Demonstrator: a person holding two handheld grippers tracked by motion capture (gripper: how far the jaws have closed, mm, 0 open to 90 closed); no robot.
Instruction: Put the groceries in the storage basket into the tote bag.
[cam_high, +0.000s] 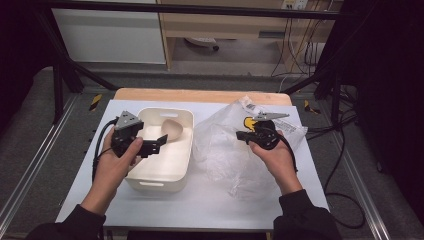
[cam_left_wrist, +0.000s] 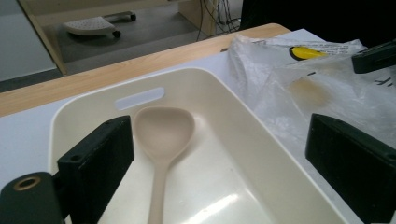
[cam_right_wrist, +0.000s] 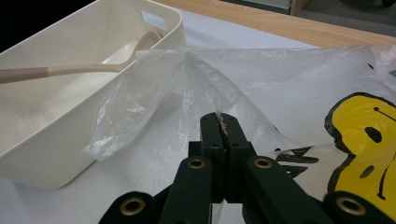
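On the white table (cam_high: 210, 202), the spoon (cam_left_wrist: 161, 140) lies lengthwise in the tub (cam_high: 172, 172), left gripper (cam_high: 159, 144) fingers spread, right gripper (cam_right_wrist: 223, 126) pinching the bag (cam_high: 225, 145).

The bag (cam_right_wrist: 261, 88) is thin, clear, crinkled plastic with a glossy sheen. The cream tub (cam_left_wrist: 261, 154) looks like smooth, slightly shiny plastic; the beige spoon (cam_left_wrist: 161, 135) is matt. The counter (cam_high: 200, 200) is matt white, its far edge wood.

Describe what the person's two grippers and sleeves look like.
Both the left gripper and right gripper are black, each with two blocky jaws, brass-ringed pivot holes, a grey three-cornered plate on top and a trailing black cable. The person wears dark sleeves.
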